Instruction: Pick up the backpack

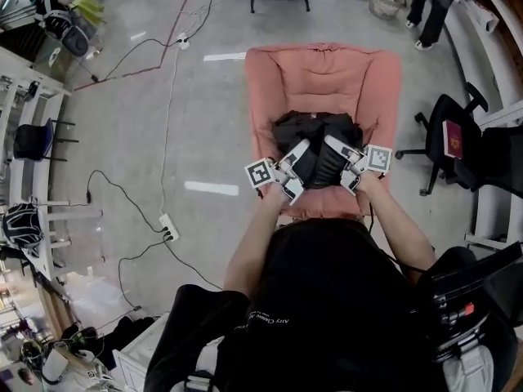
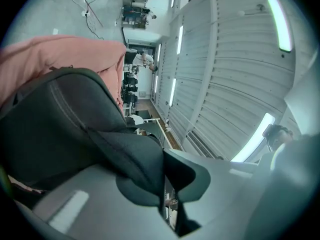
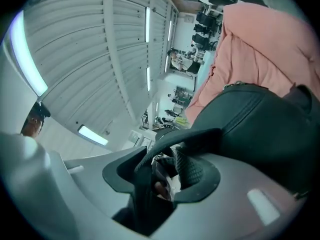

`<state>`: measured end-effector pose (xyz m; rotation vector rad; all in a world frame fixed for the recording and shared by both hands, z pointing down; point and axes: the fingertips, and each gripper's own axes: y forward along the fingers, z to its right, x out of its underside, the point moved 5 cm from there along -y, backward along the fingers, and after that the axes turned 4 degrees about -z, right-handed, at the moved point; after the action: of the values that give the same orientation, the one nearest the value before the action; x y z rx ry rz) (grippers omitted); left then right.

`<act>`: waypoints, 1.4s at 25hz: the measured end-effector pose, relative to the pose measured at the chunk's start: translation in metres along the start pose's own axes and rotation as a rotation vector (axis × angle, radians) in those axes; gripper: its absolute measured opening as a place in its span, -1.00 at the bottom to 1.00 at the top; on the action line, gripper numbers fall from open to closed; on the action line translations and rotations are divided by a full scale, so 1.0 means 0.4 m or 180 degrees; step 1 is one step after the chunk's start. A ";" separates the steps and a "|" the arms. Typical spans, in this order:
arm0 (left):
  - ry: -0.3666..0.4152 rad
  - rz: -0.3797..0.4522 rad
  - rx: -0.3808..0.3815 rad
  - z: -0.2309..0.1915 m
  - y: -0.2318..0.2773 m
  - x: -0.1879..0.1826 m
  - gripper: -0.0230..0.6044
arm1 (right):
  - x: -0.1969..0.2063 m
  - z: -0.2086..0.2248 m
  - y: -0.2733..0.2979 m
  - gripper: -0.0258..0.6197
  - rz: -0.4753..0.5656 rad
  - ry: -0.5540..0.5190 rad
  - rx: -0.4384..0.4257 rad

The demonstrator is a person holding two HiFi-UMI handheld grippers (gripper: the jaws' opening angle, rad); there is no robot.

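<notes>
A black backpack lies on the seat of a pink armchair. Both grippers are at its near edge. My left gripper is shut on a black backpack strap; in the left gripper view the strap is pinched between the jaws of the left gripper, with the backpack's body just beyond. My right gripper stands open. In the right gripper view a black strap loops loosely across the gap of the right gripper, beside the backpack.
A black office chair stands to the right of the armchair. Cables and a power strip lie on the floor at left, beside white shelving. A person stands at the far right. A dark bag sits near my right side.
</notes>
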<state>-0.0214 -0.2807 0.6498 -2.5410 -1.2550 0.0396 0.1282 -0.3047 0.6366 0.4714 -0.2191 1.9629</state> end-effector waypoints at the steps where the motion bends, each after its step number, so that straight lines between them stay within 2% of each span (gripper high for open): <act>1: -0.0021 0.0021 -0.0022 -0.001 -0.006 -0.005 -0.85 | -0.001 -0.008 0.009 -0.31 -0.0013 -0.0015 -0.0088; 4: -0.0027 0.0097 -0.0047 -0.004 -0.019 -0.018 -0.85 | 0.013 -0.047 0.027 -0.38 -0.0105 0.0171 -0.0628; 5: -0.0012 0.0100 -0.0052 -0.006 -0.019 -0.018 -0.85 | 0.017 -0.056 0.030 -0.30 -0.0160 0.0212 -0.0744; 6: 0.0004 0.0080 -0.0060 -0.008 -0.018 -0.016 -0.85 | 0.017 -0.059 0.033 -0.27 -0.0209 0.0176 -0.0743; 8: 0.0037 -0.0011 -0.0108 -0.014 -0.017 -0.006 -0.85 | 0.004 -0.049 0.047 -0.47 -0.0177 -0.0138 -0.0381; 9: 0.0055 -0.0053 -0.0151 -0.017 -0.017 -0.002 -0.85 | -0.012 -0.037 0.053 -0.47 -0.0065 -0.0314 -0.0128; 10: 0.0057 -0.0074 -0.0195 -0.020 -0.018 -0.001 -0.85 | -0.029 -0.023 0.055 -0.38 0.0068 -0.0407 0.0069; 11: 0.0033 -0.0072 -0.0219 -0.021 -0.020 0.000 -0.85 | -0.041 -0.008 0.052 -0.39 0.0173 -0.0386 0.0176; 13: -0.0026 -0.0037 -0.0199 -0.015 -0.022 -0.001 -0.85 | -0.041 0.009 0.046 -0.44 0.0240 -0.0095 0.0149; 15: 0.0000 -0.0046 -0.0207 -0.015 -0.026 0.001 -0.85 | -0.022 0.001 0.049 -0.51 0.0172 0.0201 -0.0028; 17: 0.0047 -0.0111 -0.0269 -0.020 -0.030 0.009 -0.86 | -0.002 -0.013 0.054 -0.62 0.0011 0.0260 -0.0136; 19: 0.0122 -0.0162 -0.0330 -0.023 -0.030 0.011 -0.86 | 0.007 -0.028 0.061 -0.72 -0.0112 0.0011 -0.0126; 21: 0.0347 -0.0140 -0.0341 -0.014 -0.023 0.000 -0.85 | 0.011 -0.043 0.071 -0.77 -0.0066 -0.0309 -0.0030; 25: 0.0619 0.0042 -0.0361 0.010 -0.016 -0.019 -0.84 | 0.043 -0.013 0.059 -0.77 0.0103 -0.0555 0.0505; 28: 0.0786 0.0065 -0.0531 0.011 -0.025 -0.026 -0.83 | 0.051 -0.019 0.050 -0.76 0.0124 -0.0734 0.0680; 30: 0.0777 0.0144 -0.0435 0.016 -0.026 -0.029 -0.81 | 0.044 -0.030 0.039 -0.76 0.0251 -0.0690 0.0620; 31: 0.0709 0.0211 -0.0344 0.020 -0.028 -0.030 -0.81 | 0.036 -0.043 0.033 -0.75 0.0373 -0.0601 0.0500; 33: 0.0513 0.0344 -0.0204 0.024 -0.033 -0.035 -0.81 | 0.010 -0.072 0.022 -0.73 0.0621 -0.0425 0.0183; 35: 0.0298 0.0397 -0.0131 0.019 -0.032 -0.040 -0.81 | -0.006 -0.068 0.013 -0.71 0.0739 -0.0242 0.0033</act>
<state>-0.0424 -0.2837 0.6443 -2.6204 -1.0722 -0.0778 0.1182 -0.2994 0.6114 0.5482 -0.3241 2.1749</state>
